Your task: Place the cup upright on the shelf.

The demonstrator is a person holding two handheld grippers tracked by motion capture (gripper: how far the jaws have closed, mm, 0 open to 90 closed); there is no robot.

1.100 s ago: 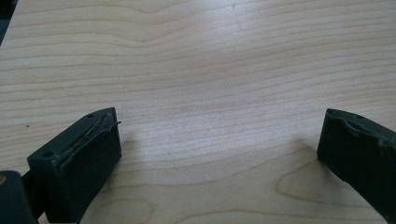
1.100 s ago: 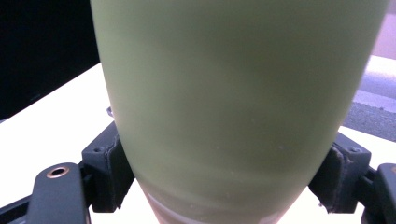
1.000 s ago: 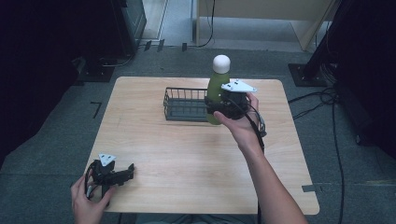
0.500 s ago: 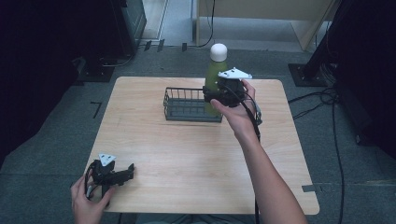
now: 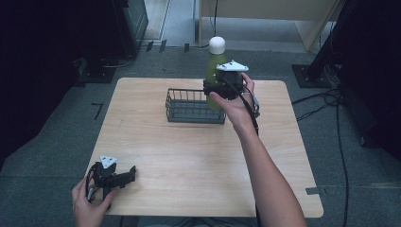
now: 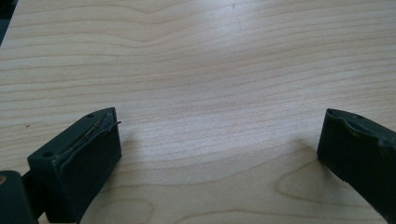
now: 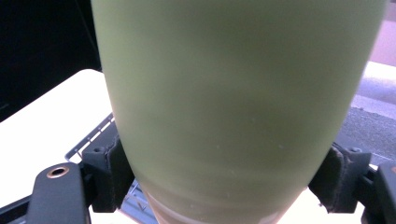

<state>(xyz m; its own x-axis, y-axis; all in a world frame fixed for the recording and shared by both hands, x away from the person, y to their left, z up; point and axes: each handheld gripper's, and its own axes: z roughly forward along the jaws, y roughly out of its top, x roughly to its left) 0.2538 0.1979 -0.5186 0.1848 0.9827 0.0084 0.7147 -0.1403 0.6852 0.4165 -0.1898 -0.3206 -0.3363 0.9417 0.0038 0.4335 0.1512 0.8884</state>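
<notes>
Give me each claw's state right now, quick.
Left claw: open, holding nothing, low over the table.
Right claw: shut on the green bottle, raised by the basket.

There are no words, numbers, brand names or signs to read anywhere here, not on the green bottle (image 5: 215, 64), not on the wire basket (image 5: 191, 106), and not on the wooden table (image 5: 189, 151).

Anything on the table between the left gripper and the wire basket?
No. In the high view, bare wood separates the left gripper from the wire basket.
</notes>
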